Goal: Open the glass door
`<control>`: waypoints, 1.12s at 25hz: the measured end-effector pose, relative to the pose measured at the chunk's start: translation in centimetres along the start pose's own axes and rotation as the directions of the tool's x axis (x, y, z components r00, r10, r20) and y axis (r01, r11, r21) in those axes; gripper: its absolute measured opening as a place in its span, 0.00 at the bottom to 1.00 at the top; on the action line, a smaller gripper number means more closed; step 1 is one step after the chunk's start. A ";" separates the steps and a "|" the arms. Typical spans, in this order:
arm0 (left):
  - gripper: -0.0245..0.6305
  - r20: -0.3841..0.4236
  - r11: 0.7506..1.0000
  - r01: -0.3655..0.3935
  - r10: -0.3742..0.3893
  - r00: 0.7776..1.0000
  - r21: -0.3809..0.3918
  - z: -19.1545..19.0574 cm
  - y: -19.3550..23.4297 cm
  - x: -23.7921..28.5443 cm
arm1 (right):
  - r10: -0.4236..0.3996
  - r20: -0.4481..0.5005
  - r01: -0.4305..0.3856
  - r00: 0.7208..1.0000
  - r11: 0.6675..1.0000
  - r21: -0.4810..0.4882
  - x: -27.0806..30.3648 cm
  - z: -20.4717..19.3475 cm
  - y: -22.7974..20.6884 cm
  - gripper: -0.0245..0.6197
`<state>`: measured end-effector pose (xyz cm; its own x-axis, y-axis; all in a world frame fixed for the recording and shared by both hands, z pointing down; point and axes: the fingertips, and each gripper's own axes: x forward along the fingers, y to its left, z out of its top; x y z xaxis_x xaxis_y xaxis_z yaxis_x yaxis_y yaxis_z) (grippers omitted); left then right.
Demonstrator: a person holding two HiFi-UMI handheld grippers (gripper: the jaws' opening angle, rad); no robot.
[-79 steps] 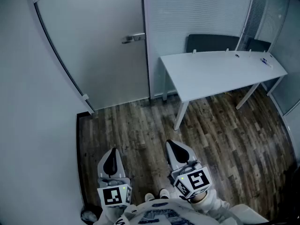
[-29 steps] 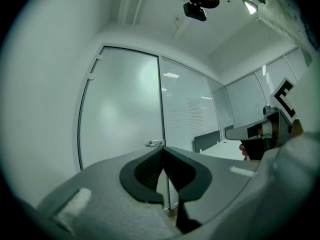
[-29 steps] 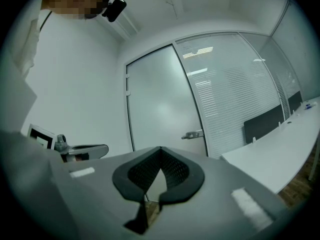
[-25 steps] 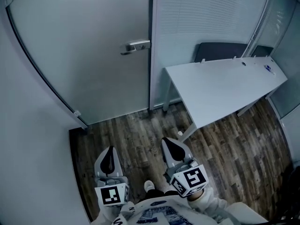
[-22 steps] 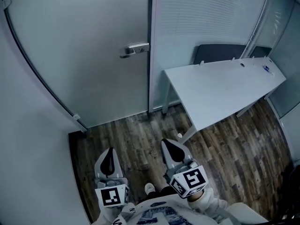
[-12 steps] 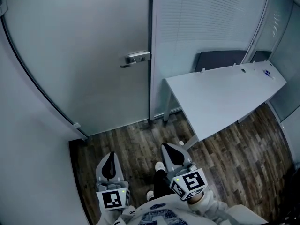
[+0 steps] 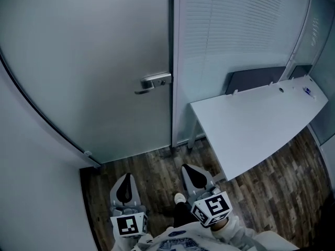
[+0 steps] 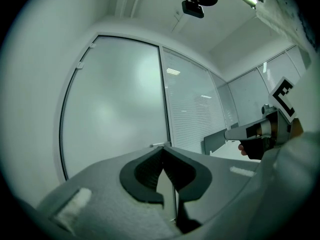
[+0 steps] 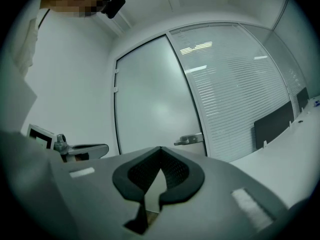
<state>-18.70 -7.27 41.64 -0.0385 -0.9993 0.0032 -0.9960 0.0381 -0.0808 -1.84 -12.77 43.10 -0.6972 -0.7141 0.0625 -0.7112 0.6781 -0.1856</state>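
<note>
Frosted glass door [image 7: 94, 51]; brushed metal handle [image 7: 155, 81]; wood-grain floor [image 7: 156, 167]; smooth table [image 7: 256, 124].

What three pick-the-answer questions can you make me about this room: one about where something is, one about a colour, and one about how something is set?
1. Where is the door handle?
A. by the glass door's right edge
B. by its left edge
C. on the floor

2. What colour is the table?
A. black
B. white
C. red

3. How are the left gripper's jaws?
A. wide apart
B. clamped on the handle
C. together, empty

Answers:
1 A: the handle sits right beside the blinds panel.
2 B: its top is plain white.
3 C: the left gripper view shows the tips touching with nothing between them.
</note>
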 end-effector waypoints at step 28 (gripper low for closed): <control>0.32 -0.071 0.987 -0.049 0.061 0.996 0.152 -1.3 1.3 20.7 | 0.078 -0.065 -0.073 0.995 0.995 0.072 16.1 1.2 -12.1 0.04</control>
<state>-20.88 -27.87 42.92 -0.1046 -0.9921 0.0689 -0.9690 0.0861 -0.2316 -4.34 -32.68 45.14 -0.7548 -0.6464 0.1116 -0.6500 0.7141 -0.2599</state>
